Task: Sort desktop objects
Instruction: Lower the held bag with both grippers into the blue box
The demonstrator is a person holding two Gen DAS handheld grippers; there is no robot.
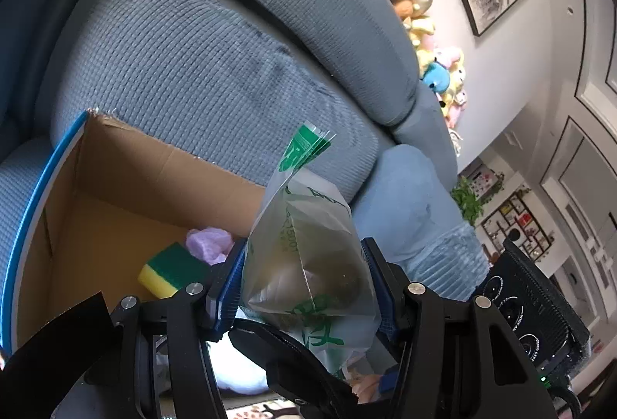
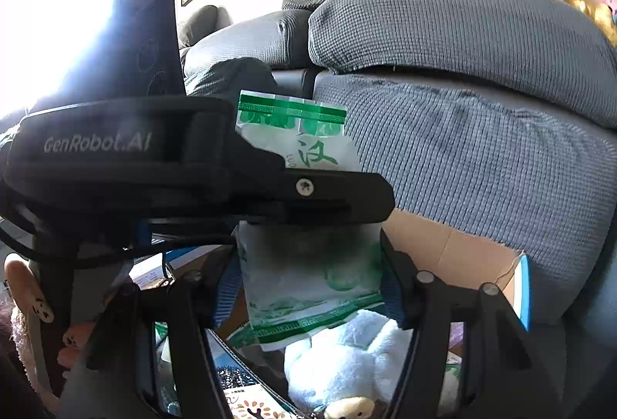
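- The left gripper [image 1: 304, 288] has its blue-padded jaws clamped on a clear plastic bag [image 1: 308, 261] with green print; the pads press on both sides of the bag's bulging lower part.
- The bag stands upright between those jaws, its green sealed top sticking up well past the fingertips, and something dark and rounded shows through the plastic.
- In the right wrist view the right gripper [image 2: 308, 288] also has the same bag [image 2: 308, 288] between its blue pads, which lie against the bag's two sides, so its jaws are closed on the bag too.
- The left gripper's black body [image 2: 193, 164] crosses that view just above the right jaws, and the bag's top pokes out over it.
- The bag hangs over the open cardboard box [image 1: 127, 164], near the box's right side, not resting on its floor.
- Inside the box, a yellow-and-green sponge [image 1: 169, 270] lies on the bottom, with a lilac crumpled item [image 1: 210, 241] just beside it.
- A white plush toy [image 2: 347, 353] lies in the box below the bag.
- The box sits against the front of a grey sofa [image 1: 216, 72].
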